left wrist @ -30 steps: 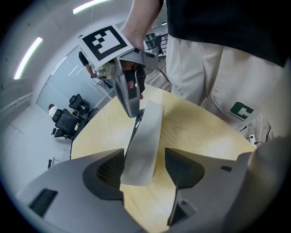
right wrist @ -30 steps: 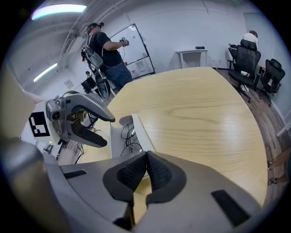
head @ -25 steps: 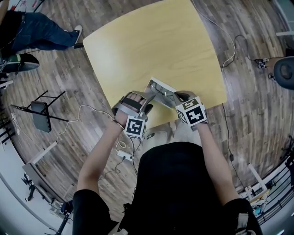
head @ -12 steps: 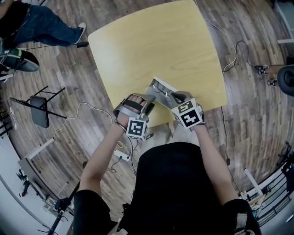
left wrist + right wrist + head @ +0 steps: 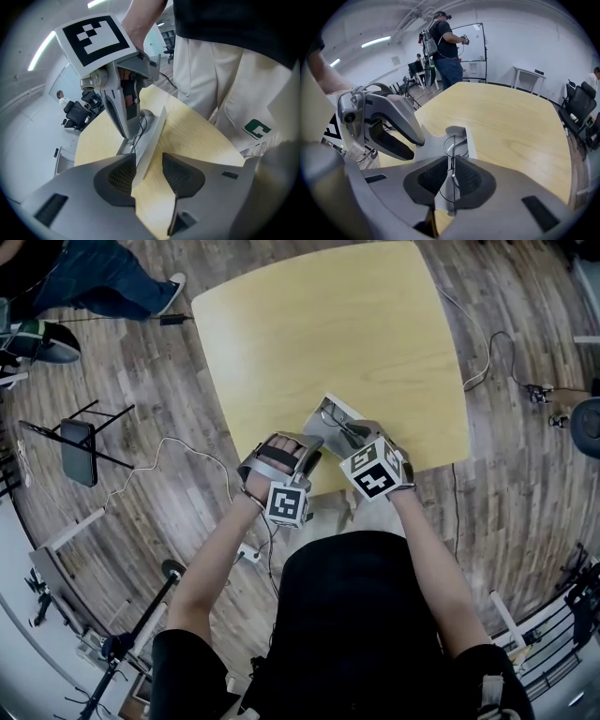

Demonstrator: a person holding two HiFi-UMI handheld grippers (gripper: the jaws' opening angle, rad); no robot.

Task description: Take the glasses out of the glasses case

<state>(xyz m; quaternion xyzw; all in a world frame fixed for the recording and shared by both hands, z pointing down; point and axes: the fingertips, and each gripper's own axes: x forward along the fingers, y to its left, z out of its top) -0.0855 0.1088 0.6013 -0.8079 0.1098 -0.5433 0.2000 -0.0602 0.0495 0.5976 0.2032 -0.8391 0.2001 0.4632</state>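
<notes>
A grey glasses case lies open near the front edge of the yellow table. Thin wire-rimmed glasses rest in its tray. My right gripper is shut on the glasses' frame, with the wire pinched between its pads over the case. My left gripper has the raised lid edge between its closing jaws. The lid leans on one pad, and a gap shows at the other. In the head view the left gripper sits at the case's left side.
The table's front edge runs just under both grippers, with my legs right below it. A person stands beyond the far side of the table. A folding stand and cables are on the wooden floor to the left. Office chairs stand to the right.
My right gripper has rolled and shifted a little left over the case. The left gripper has stayed at the lid.
</notes>
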